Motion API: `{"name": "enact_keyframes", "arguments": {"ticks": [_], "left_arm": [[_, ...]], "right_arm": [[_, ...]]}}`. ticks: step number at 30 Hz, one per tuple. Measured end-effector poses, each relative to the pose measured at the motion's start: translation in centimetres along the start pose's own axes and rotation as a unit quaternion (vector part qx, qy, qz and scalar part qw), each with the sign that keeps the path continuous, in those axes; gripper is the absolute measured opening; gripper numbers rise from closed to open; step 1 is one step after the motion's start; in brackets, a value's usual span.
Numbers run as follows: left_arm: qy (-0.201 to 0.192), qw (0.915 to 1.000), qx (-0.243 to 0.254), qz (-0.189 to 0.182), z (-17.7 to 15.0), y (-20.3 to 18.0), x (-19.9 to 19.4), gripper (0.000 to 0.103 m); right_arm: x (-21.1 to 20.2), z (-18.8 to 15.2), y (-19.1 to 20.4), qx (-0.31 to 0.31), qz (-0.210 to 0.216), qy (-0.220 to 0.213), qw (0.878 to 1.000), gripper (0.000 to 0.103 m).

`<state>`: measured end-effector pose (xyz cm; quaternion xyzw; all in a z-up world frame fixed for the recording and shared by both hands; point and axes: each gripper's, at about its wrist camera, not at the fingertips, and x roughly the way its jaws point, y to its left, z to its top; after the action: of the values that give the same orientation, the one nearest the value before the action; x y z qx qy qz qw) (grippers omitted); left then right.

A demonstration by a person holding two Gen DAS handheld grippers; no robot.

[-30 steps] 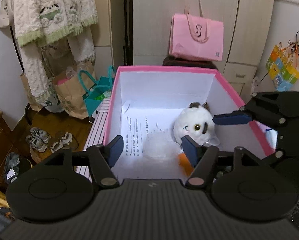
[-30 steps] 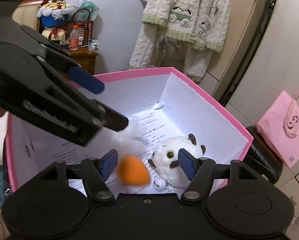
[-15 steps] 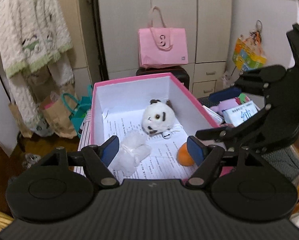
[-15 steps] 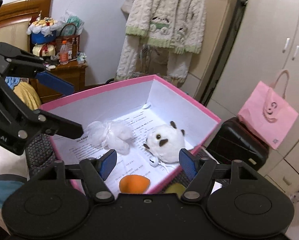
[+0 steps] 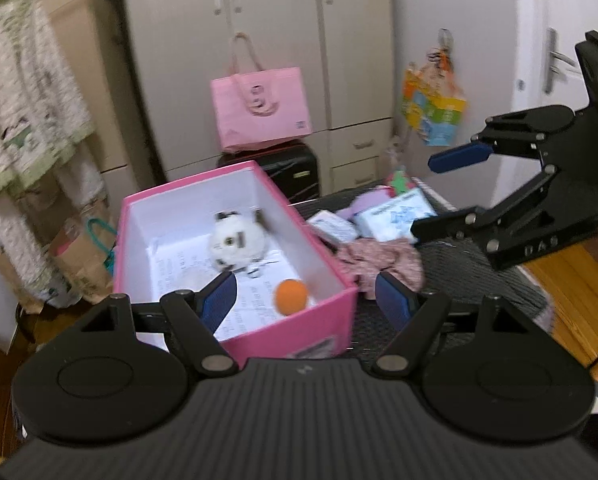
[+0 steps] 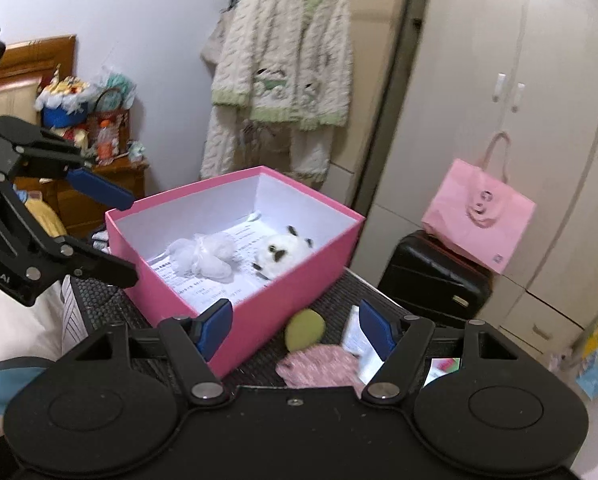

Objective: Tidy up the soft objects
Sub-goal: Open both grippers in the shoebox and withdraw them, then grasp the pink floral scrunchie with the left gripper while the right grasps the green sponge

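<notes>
Backing both grippers off the open pink cardboard box (image 6: 287, 280) with nothing carried: left gripper (image 5: 305, 300) has its blue pads spread and bare, right gripper (image 6: 295, 326) likewise. The left jaws were opening over the last second but have about settled; the right jaws also opened a little, nothing between either pair. Already in the box, on the printed paper lining: round white plush toy with dark ears (image 5: 235, 242) at 12 o'clock toward the far wall, orange foam ball (image 5: 291, 297) at 5 o'clock by the near right corner, white fluffy mesh puff (image 6: 203, 256) at 9 o'clock of the plush. Box sits lid-off on the dark textured mat (image 6: 331, 300), so drops go straight in. Not yet sorted, on the mat at 3 o'clock of the box in the left wrist view: crumpled pink patterned cloth (image 5: 383, 256), small white packets (image 5: 395, 220); green egg-shaped foam piece (image 6: 305, 330) just beside the box's near wall, centred between the right fingers. My read: a release step is done, the green piece or the cloth is next, and the spread jaws suit a soft squashy pick.
</notes>
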<state>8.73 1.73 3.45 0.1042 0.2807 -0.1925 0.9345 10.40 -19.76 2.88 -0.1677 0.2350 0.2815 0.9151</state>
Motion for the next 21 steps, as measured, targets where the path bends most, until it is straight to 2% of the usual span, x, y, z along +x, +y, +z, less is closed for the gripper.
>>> {"name": "enact_keyframes", "arguments": {"ticks": [4, 12, 15, 21], "left_arm": [[-0.004, 0.9994, 0.026, -0.02, 0.1, -2.7, 0.3, 0.076], [0.001, 0.9975, 0.03, -0.063, 0.2, -6.5, 3.3, 0.076], [0.003, 0.9974, 0.037, -0.062, 0.1, -7.8, 5.1, 0.076], [0.008, 0.9987, 0.035, -0.036, 0.1, -9.8, 9.2, 0.076]], "right_arm": [[-2.3, -2.0, -2.1, 0.032, -0.017, -0.012, 0.999, 0.076], [-3.6, -5.5, -5.4, 0.078, -0.025, -0.02, 0.996, 0.079], [-3.1, -6.4, -6.6, 0.093, -0.02, -0.019, 0.995, 0.079], [-1.1, -8.1, -8.8, 0.125, -0.011, -0.003, 0.992, 0.079]]}}
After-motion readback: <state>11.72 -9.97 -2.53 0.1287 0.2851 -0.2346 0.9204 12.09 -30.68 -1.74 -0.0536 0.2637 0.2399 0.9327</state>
